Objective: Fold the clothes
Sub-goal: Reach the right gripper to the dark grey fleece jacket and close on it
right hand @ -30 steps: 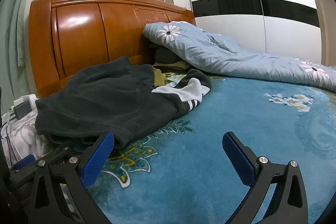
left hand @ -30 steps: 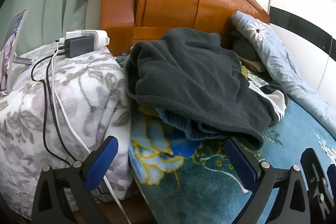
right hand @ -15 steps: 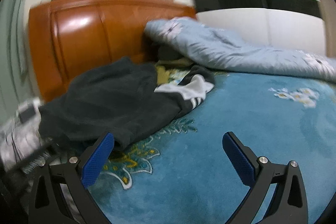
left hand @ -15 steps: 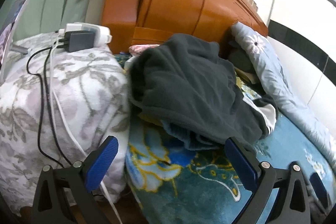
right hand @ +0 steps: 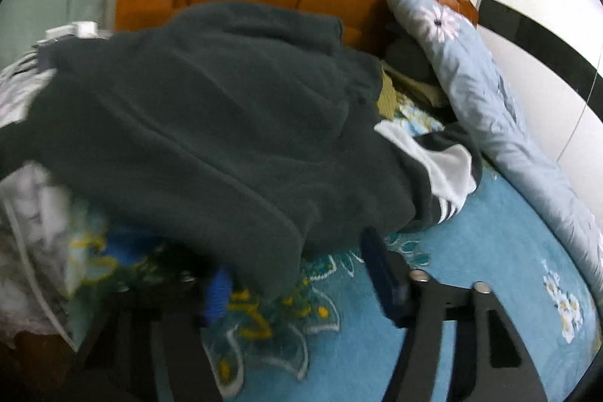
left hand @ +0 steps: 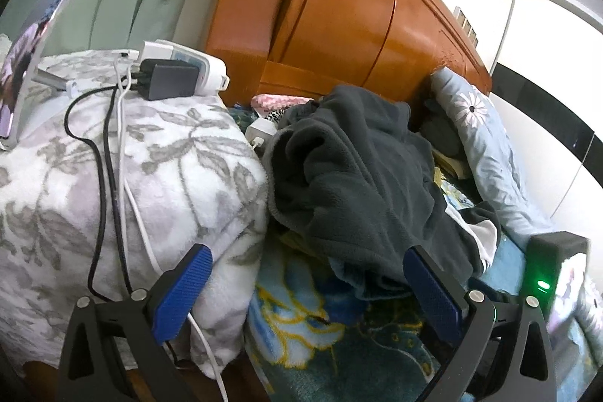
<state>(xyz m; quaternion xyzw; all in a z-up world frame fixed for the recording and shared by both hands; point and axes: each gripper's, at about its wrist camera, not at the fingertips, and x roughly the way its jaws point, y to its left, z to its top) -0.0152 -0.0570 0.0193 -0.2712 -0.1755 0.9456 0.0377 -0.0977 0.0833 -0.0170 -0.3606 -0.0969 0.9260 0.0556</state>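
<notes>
Dark-grey fleece garment (left hand: 350,176), seen from the left wrist: heaped on the bed's blue floral blanket (left hand: 312,338) against the wooden headboard (left hand: 339,14), crumpled rather than spread, so likely waiting to be pulled flat. Left tongs (left hand: 307,289) spread wide, gripping nothing, near hem just beyond the right finger. Floral-covered nightstand (left hand: 150,176) at left with chargers (left hand: 169,78) and cables.

From the right wrist, blurred: same fleece filling the middle, hem drooping toward the right tongs (right hand: 297,285). Released, probably, jaws apart around the hem, contact unclear. Striped black-and-white garment (right hand: 441,172) tucked under the fleece's right edge, pale-blue quilt (right hand: 482,93) far right.
</notes>
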